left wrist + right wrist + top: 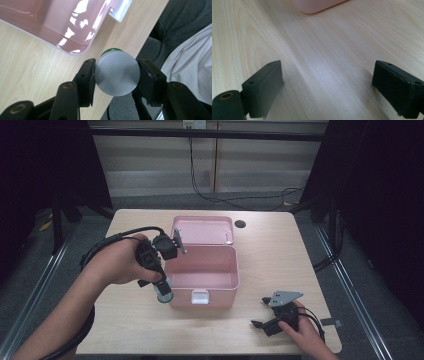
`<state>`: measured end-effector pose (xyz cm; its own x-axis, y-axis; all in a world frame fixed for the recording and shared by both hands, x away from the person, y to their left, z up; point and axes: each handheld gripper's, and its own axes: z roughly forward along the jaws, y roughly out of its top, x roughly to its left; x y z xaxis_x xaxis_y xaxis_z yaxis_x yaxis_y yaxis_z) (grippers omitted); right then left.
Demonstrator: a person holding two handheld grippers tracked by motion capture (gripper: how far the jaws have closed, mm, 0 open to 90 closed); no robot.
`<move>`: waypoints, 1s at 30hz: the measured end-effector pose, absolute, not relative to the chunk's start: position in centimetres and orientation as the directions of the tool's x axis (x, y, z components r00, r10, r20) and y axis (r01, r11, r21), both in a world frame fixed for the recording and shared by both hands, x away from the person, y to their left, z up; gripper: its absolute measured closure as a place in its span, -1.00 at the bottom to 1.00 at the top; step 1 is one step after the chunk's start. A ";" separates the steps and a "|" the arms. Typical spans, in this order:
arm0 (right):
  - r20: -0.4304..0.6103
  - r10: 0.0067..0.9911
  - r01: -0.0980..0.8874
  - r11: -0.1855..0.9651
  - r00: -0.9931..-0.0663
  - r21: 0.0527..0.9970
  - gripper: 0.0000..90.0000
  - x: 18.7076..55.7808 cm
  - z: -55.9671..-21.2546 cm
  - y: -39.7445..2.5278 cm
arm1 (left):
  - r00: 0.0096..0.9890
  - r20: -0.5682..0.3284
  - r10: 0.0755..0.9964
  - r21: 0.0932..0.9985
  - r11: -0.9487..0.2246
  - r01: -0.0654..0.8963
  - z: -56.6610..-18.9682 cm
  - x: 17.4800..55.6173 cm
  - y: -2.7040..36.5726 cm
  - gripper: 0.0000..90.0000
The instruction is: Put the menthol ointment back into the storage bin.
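An open pink box [205, 275] stands mid-table with its lid [202, 230] tipped back. My left gripper [163, 289] points down at the box's front left corner and is shut on a small round container [165, 296] with a grey end and a green rim. In the left gripper view the container [117, 73] sits squeezed between both pads, just off the pink box [62, 25] wall. My right gripper [260, 311] rests low at the table's front right, open, with nothing between its jaws. The right gripper view has the same gap [327, 80] over bare wood.
The box's white latch [200, 297] faces the front edge. A dark round hole [240, 224] marks the table's far right part. Cables lie on the floor behind the table. Bare light wood [270, 260] spreads right of the box. The person's lap [185, 37] lies past the table's front edge.
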<state>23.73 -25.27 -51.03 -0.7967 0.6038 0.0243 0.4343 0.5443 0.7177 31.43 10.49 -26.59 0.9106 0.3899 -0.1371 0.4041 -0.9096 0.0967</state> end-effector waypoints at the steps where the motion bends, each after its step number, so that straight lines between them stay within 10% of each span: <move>1: 0.024 0.604 0.434 0.544 -0.797 0.718 -0.80 23.7 -51.0 -25.3 | 0.907 -0.136 0.397 0.096 -0.906 0.411 -26.4 31.6 10.4 0.12; 30: 0.025 0.603 0.435 0.546 -0.797 0.716 -0.80 23.7 -51.0 -25.3 | 0.883 -0.124 0.452 0.107 -0.879 0.465 -26.9 37.3 5.1 0.12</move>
